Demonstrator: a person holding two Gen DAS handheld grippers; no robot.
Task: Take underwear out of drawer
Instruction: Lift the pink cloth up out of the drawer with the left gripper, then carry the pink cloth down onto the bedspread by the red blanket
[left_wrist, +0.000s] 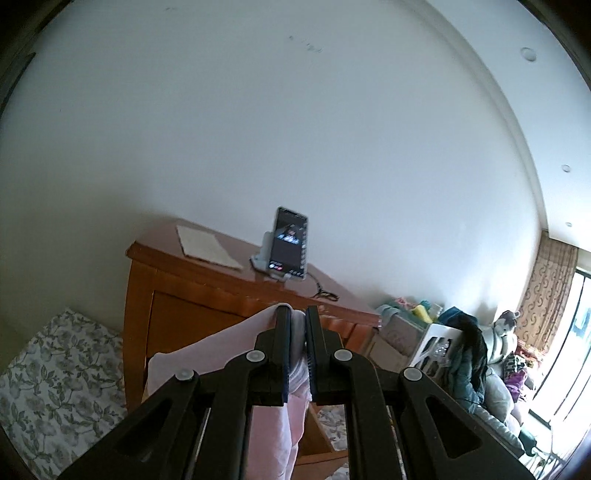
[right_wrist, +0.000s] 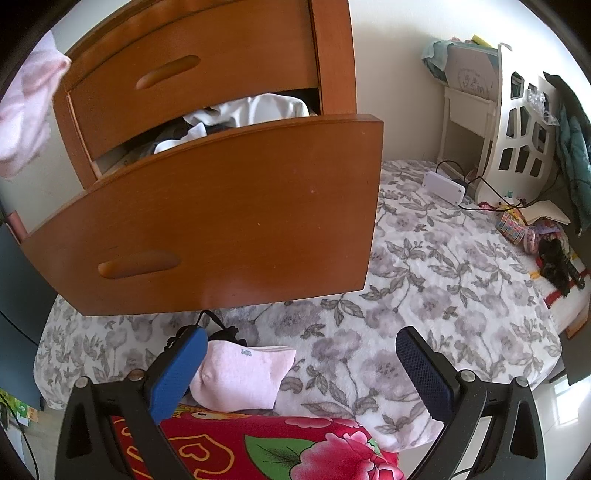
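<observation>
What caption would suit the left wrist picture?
Left gripper shut on pink underwear, held up before a wooden dresser with a phone on top.

soft pale pink cloth underwear, smooth glossy wood drawer, fuzzy floral blanket

pale wall, wooden dresser, floral bedding, bright curtained window.

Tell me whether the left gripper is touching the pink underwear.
Touching. The left wrist view shows the left gripper with its fingers clamped on the pink underwear, cloth pinched between them and hanging below.
</observation>
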